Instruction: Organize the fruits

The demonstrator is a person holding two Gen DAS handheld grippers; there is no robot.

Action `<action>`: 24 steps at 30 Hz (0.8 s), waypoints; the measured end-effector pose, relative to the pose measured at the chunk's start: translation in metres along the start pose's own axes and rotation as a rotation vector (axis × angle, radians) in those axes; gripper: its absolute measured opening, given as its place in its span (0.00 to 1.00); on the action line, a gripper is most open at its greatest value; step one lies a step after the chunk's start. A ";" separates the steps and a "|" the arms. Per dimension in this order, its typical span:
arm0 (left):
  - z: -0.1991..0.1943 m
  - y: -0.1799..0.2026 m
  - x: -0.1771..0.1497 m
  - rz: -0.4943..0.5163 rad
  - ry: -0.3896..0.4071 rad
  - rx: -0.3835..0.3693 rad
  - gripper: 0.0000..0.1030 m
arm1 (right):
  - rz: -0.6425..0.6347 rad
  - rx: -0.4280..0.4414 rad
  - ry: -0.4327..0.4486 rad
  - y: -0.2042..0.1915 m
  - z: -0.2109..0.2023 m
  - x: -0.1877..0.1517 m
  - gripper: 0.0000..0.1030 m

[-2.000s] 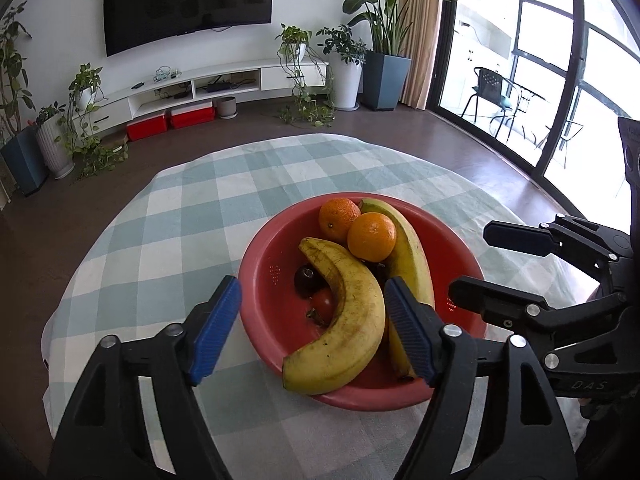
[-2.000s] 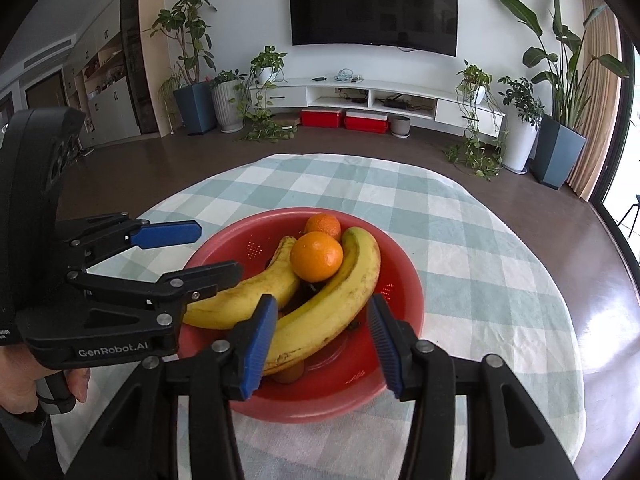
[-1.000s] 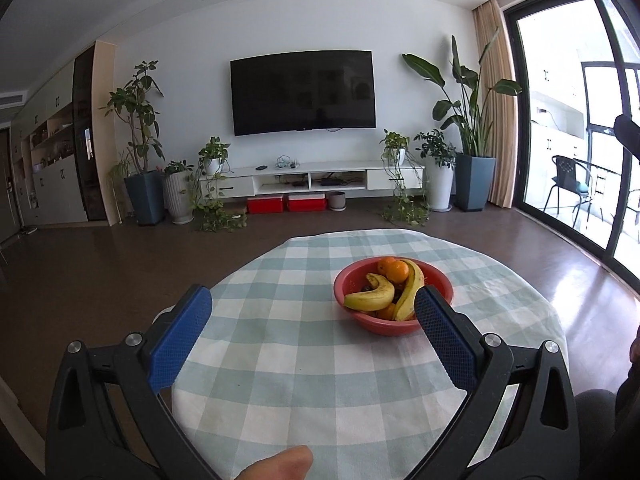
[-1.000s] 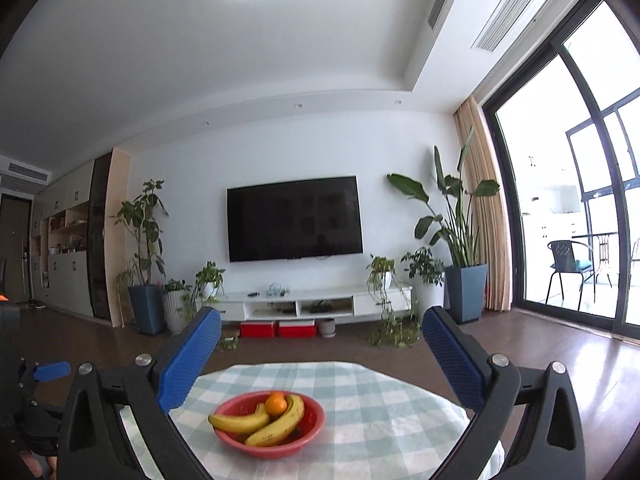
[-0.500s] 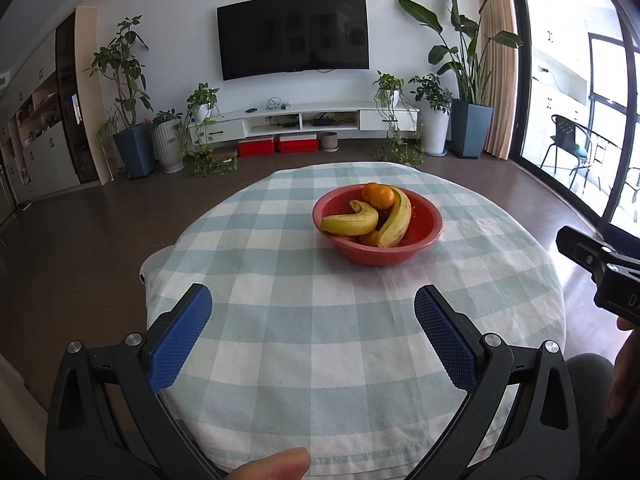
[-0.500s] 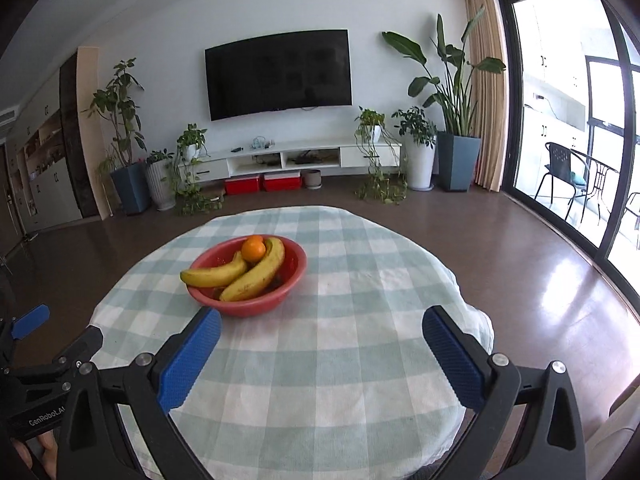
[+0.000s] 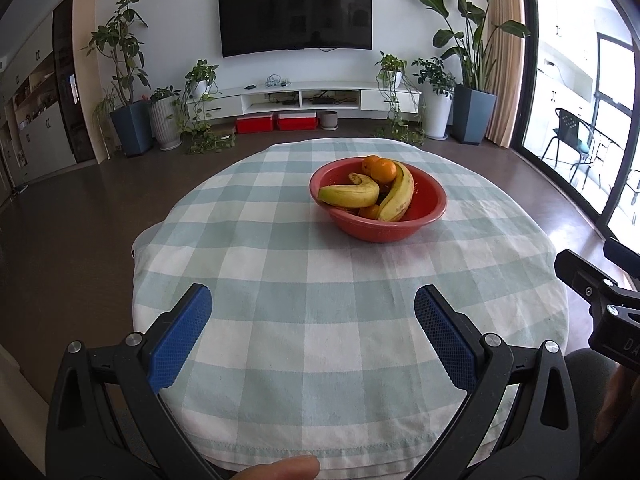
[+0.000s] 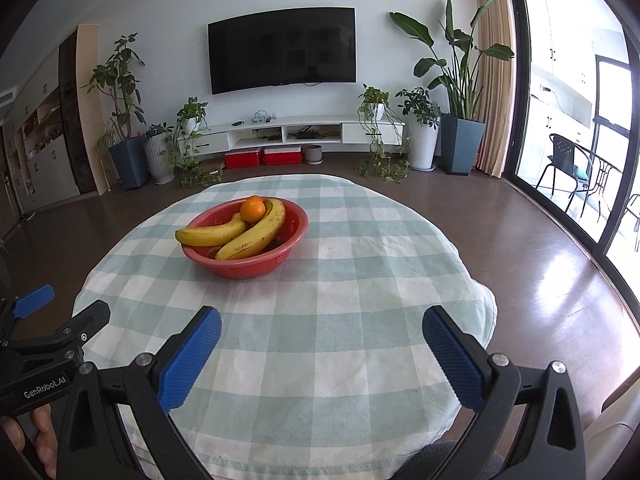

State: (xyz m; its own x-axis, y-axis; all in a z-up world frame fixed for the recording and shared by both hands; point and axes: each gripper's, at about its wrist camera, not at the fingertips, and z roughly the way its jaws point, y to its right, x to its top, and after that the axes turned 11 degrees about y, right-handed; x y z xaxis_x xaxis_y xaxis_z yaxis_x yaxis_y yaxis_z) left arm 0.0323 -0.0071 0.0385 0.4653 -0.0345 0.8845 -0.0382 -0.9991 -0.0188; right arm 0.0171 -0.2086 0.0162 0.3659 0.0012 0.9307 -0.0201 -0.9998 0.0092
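A red bowl (image 7: 428, 216) stands on the round table with the checked cloth (image 7: 320, 312). It holds two bananas (image 7: 352, 195) and oranges (image 7: 382, 170), with smaller fruit partly hidden under them. It also shows in the right wrist view (image 8: 256, 266) with the bananas (image 8: 256, 236) and an orange (image 8: 253, 209). My left gripper (image 7: 310, 334) is open and empty over the near part of the table. My right gripper (image 8: 320, 354) is open and empty, also well short of the bowl.
The table edge drops off at left (image 7: 136, 248) and right (image 8: 488, 300). Beyond are dark floor, a TV wall unit (image 7: 304, 98), potted plants (image 7: 128, 120) and glass doors (image 7: 600, 120). The other gripper shows at each view's side (image 7: 600, 300).
Both grippers have drawn back from the bowl, opened wide, lifted, then tipped down toward the table. The bowl now sits far ahead of them. The fruit has not moved.
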 end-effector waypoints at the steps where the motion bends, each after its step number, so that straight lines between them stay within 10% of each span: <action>1: 0.001 0.000 -0.001 0.000 -0.003 -0.002 1.00 | -0.003 0.002 0.000 -0.001 0.000 0.000 1.00; 24: 0.015 -0.001 -0.013 -0.013 -0.042 -0.001 1.00 | -0.018 0.010 -0.024 -0.011 0.004 -0.005 1.00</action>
State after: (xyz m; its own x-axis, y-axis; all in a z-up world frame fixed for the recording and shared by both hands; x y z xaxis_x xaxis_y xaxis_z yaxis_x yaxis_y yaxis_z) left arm 0.0393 -0.0056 0.0201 0.5024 -0.0224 0.8643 -0.0323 -0.9995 -0.0071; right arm 0.0193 -0.1976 0.0103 0.3886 0.0192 0.9212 -0.0039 -0.9997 0.0225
